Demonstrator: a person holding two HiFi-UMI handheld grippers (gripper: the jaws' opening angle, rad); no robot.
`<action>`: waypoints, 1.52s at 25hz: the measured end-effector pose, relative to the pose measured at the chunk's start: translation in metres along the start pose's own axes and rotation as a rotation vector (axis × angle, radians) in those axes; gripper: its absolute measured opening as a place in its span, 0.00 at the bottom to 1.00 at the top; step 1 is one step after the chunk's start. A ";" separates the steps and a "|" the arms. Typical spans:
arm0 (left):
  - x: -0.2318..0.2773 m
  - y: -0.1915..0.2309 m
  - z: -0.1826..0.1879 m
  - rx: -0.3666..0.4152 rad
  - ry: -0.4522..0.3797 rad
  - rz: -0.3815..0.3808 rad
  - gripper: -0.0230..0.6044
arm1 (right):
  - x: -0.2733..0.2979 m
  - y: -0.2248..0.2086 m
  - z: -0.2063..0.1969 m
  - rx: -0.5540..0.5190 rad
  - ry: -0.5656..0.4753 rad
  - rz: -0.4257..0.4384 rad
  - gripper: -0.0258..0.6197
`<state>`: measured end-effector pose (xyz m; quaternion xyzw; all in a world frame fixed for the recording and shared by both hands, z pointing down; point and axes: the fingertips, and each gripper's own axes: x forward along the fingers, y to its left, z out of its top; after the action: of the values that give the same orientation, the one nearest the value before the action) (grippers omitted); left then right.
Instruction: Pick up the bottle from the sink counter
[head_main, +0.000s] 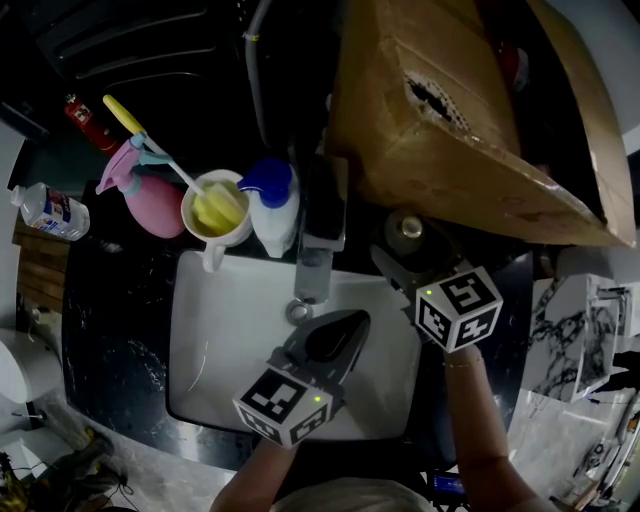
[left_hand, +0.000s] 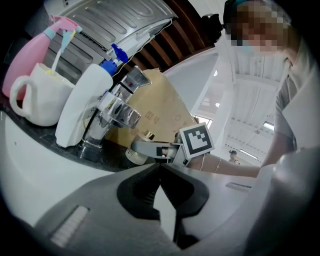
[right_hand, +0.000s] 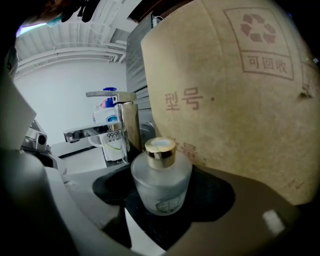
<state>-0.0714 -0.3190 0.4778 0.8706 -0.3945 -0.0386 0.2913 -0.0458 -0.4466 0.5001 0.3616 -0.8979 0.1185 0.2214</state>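
Dark sink counter (head_main: 110, 330), right edge: frosted gold-capped glass bottle (right_hand: 161, 182) between right gripper (right_hand: 162, 210)'s spread jaws; centre, then close squarely on its body.

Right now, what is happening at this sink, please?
A person works with two handheld grippers. The right gripper has its jaws open around a frosted glass bottle with a gold cap, standing on the dark counter beside a cardboard box; they do not grip it yet. The left gripper hangs shut over the white sink.

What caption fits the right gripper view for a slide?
Open right gripper straddles a frosted, gold-capped bottle beside a cardboard box.
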 end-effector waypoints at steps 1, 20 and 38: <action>0.000 0.001 0.000 -0.001 0.000 0.001 0.04 | 0.001 0.000 -0.001 0.001 0.004 0.001 0.56; -0.003 0.003 0.005 -0.010 -0.013 0.002 0.04 | 0.022 0.000 -0.003 -0.020 0.094 0.025 0.56; -0.012 -0.003 0.011 0.009 -0.013 -0.011 0.04 | 0.016 0.004 -0.005 0.006 0.123 -0.002 0.56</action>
<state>-0.0811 -0.3141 0.4649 0.8738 -0.3917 -0.0441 0.2848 -0.0577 -0.4516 0.5120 0.3551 -0.8818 0.1433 0.2752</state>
